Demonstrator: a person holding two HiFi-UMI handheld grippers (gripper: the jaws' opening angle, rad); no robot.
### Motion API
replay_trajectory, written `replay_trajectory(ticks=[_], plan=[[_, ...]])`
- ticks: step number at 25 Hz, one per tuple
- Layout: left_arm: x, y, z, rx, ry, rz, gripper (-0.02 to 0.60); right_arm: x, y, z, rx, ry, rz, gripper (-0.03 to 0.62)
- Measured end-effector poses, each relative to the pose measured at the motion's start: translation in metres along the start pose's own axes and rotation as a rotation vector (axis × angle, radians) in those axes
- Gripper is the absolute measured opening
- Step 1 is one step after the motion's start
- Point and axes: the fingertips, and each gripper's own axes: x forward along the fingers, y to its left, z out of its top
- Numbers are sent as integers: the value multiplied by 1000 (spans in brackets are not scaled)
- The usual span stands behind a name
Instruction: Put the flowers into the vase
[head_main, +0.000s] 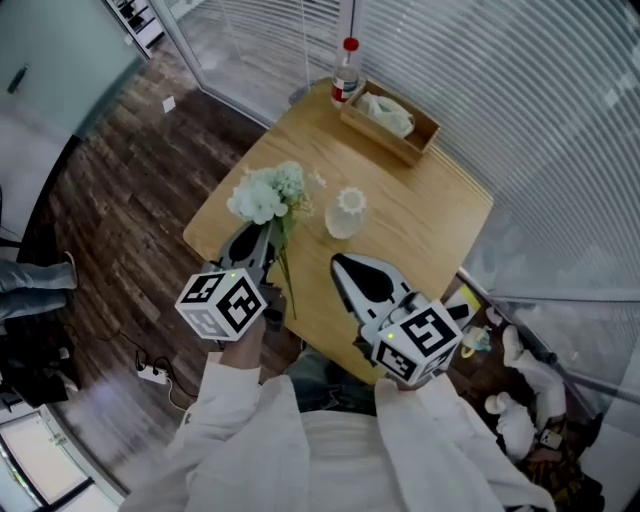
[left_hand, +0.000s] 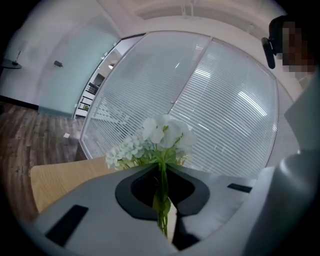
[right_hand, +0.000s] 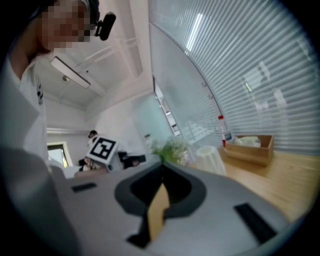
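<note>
A bunch of white flowers (head_main: 266, 193) with green stems is held up over the left part of the round wooden table (head_main: 430, 225). My left gripper (head_main: 260, 240) is shut on the stems; in the left gripper view the stems (left_hand: 162, 200) run between its jaws and the blooms (left_hand: 165, 132) stand beyond the tips. A small white ribbed vase (head_main: 347, 212) stands upright on the table just right of the flowers, also in the right gripper view (right_hand: 210, 159). My right gripper (head_main: 340, 264) hovers near the table's front edge, short of the vase, its jaws together (right_hand: 161, 167) and holding nothing.
At the far side of the table sit a wooden box (head_main: 392, 124) with white tissue and a red-capped bottle (head_main: 346, 72). Glass walls with blinds surround the table. Dark wood floor lies to the left, with a power strip (head_main: 152, 374).
</note>
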Motion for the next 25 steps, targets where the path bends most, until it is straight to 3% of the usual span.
replay_trajectory(ticks=[16, 25], plan=[[-26, -128, 86, 112, -285, -376, 25, -20, 5, 81, -177, -147, -32, 14], [-18, -160, 122, 164, -381, -498, 25, -33, -17, 110, -217, -178, -93, 13]])
